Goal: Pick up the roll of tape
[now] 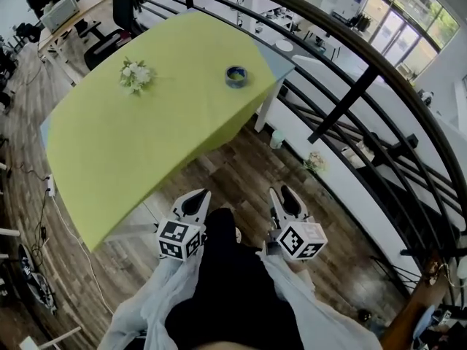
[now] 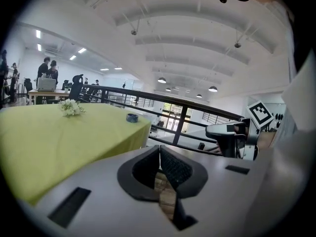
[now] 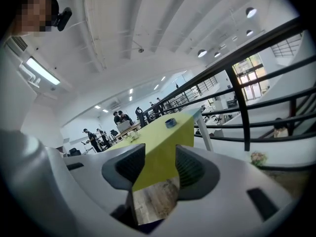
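Note:
The roll of tape point(image 1: 236, 76), a small blue ring, lies flat near the far right corner of the yellow-green table point(image 1: 146, 144). It is also visible far off in the left gripper view as the tape point(image 2: 132, 117) and in the right gripper view as the tape point(image 3: 171, 123). Both grippers hover over the wooden floor in front of the table's near edge, well short of the tape. My left gripper point(image 1: 198, 194) has its pads meeting at the tips point(image 2: 159, 149), with nothing between them. My right gripper point(image 1: 283, 194) stands open point(image 3: 160, 157) and empty, pointing toward the table.
A bunch of white flowers point(image 1: 136, 75) lies on the table left of the tape. A black railing point(image 1: 350, 86) runs along the right side. A small plant point(image 1: 315, 162) stands on the floor by the railing. People sit at desks point(image 1: 55, 2) at the far back.

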Tool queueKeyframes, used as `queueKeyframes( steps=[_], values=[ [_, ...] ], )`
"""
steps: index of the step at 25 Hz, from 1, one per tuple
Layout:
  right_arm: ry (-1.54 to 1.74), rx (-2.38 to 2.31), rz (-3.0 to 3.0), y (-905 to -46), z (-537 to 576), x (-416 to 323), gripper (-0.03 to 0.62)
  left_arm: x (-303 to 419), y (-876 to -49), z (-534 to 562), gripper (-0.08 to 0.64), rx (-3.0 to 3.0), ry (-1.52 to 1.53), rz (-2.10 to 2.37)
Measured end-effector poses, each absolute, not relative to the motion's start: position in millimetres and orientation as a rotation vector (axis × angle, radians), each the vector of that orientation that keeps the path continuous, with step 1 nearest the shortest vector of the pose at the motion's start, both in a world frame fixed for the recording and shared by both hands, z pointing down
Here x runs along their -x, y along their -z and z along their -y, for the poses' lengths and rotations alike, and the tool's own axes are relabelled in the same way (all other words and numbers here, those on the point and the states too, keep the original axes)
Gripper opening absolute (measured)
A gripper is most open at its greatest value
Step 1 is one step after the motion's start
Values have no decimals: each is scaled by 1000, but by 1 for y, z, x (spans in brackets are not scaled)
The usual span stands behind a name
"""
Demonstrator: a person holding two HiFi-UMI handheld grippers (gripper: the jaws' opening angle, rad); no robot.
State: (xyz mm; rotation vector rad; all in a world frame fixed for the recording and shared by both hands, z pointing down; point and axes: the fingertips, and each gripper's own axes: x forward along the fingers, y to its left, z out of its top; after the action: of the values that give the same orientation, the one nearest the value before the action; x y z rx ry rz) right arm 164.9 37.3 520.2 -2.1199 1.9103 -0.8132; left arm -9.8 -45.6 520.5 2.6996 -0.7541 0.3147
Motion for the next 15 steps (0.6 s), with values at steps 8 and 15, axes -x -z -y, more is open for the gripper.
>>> queueKeyframes(
  steps=[8, 15],
  values=[
    [869, 2076, -1944, -534, -28, -158, 189, 20, -532, 49, 17, -2642, -319, 805],
    [872, 2067, -1951, -532, 1, -172, 188, -1, -529, 78, 17, -2661, -324, 794]
  ],
)
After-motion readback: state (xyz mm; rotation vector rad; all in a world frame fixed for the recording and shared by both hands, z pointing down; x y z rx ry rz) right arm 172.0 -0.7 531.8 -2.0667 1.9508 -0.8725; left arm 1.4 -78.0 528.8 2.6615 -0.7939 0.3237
